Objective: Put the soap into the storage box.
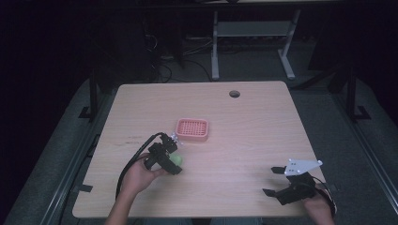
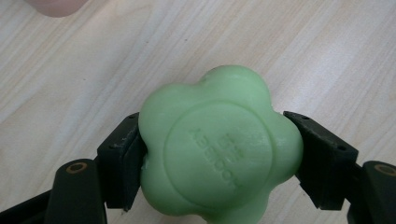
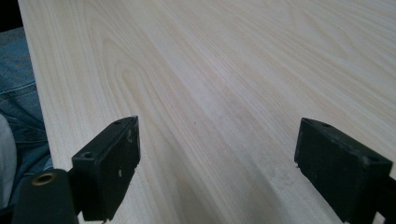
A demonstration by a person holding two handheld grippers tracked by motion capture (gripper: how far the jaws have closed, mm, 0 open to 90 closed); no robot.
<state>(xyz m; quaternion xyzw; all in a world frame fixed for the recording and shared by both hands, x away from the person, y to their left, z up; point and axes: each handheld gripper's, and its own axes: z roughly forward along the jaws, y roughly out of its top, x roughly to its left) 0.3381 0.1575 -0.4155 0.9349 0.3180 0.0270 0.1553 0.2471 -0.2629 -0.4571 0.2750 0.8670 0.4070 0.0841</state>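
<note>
A pale green, flower-shaped soap (image 2: 219, 149) with raised lettering sits between the two black jaws of my left gripper (image 2: 215, 158), which is shut on it just above the wooden table. From above, the green soap (image 1: 177, 160) shows at the tip of the left gripper (image 1: 174, 161), just below and left of a pink slotted soap dish (image 1: 192, 130). My right gripper (image 1: 273, 180) rests near the table's front right corner, jaws wide apart. Bare wood lies between the right gripper's (image 3: 217, 163) pads.
The wooden table (image 1: 244, 140) has a round cable hole (image 1: 234, 93) near its far edge. A white desk frame (image 1: 253, 33) and cables stand on the dark floor behind. The person's jeans (image 3: 18, 93) show past the table's near edge.
</note>
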